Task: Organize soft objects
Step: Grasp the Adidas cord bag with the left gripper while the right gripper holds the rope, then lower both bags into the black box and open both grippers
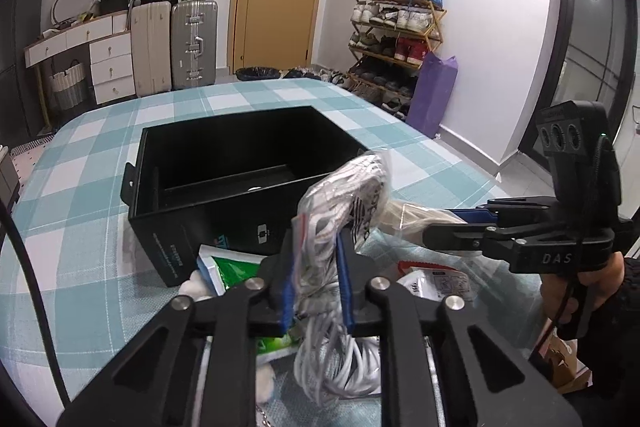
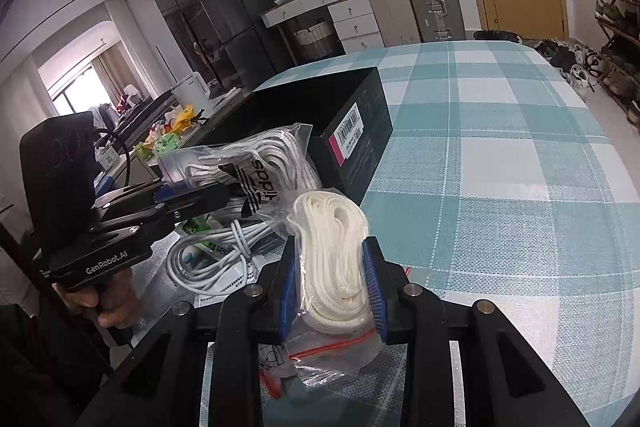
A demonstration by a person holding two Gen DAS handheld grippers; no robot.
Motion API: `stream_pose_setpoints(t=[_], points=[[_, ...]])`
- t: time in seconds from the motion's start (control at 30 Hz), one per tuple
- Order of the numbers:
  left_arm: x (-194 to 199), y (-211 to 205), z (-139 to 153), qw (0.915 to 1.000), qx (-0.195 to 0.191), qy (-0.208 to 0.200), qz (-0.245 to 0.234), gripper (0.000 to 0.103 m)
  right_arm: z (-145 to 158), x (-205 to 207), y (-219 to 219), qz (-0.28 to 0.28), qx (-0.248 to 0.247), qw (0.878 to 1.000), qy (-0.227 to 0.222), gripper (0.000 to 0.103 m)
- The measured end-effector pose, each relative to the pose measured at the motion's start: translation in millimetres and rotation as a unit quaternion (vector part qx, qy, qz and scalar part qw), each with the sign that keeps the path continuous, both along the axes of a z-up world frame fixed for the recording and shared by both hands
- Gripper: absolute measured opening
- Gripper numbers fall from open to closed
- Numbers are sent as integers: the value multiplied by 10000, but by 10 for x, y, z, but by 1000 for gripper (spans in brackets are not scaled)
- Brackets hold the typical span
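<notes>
**Gripping two bags of laces beside the black box**

Sitting toward the left of the checked tablecloth (image 1: 100, 163), the open black box (image 1: 240, 163) is showing a dark interior in the left wrist view. Just in front of its near wall, a green-and-white packet (image 1: 234, 269) is lying flat on the cloth, partly tucked under other things.

Moving right, the left gripper (image 1: 316, 279) is clenching the clear bag of white laces (image 1: 352, 183), its blue pads pressing the plastic from both sides while the bag's top is leaning toward the box's near right corner. The right wrist view is showing the Adidas logo printed on this same bag (image 2: 260, 163), which is overlapping the box (image 2: 320, 115) there; whether it is touching the rim is hard to tell. Below it, a loose coil of white cable (image 2: 216, 259) is resting on some printed paper.

Further right, the right gripper (image 2: 332, 287) is grasping a second clear bag, holding a cream cord bundle (image 2: 332, 247) upright between its pads, with the red zip strip hanging below the jaws. In the left wrist view this gripper (image 1: 440, 227) is reaching in from the right edge, held by a hand (image 1: 576, 291), its fingers closed on that bag's plastic.
</notes>
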State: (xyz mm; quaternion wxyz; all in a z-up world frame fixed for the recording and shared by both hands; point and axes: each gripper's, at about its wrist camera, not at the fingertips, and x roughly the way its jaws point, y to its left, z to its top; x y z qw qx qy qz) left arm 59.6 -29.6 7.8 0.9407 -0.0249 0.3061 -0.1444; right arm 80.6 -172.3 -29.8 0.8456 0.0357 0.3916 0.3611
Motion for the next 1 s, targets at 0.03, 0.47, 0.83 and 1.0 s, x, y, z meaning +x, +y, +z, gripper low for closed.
stream_pose_setpoints(t=[0.03,0.47,0.83,1.0], points=[[-40,5,15,10000,-8,-56,-5,14,7,-3,-1,7,-1,10000,-18,30],[-303,166,307,9986,-123,-484,151,12,287,-135,-67,-97,202,9989,-419,30],[-284,353,527,9957,-152,-774,487,12,624,-194,63,1,384,9960,-812,30],[-210,442,563,9941,-138,-823,694,12,741,-146,170,62,444,9945,-946,30]])
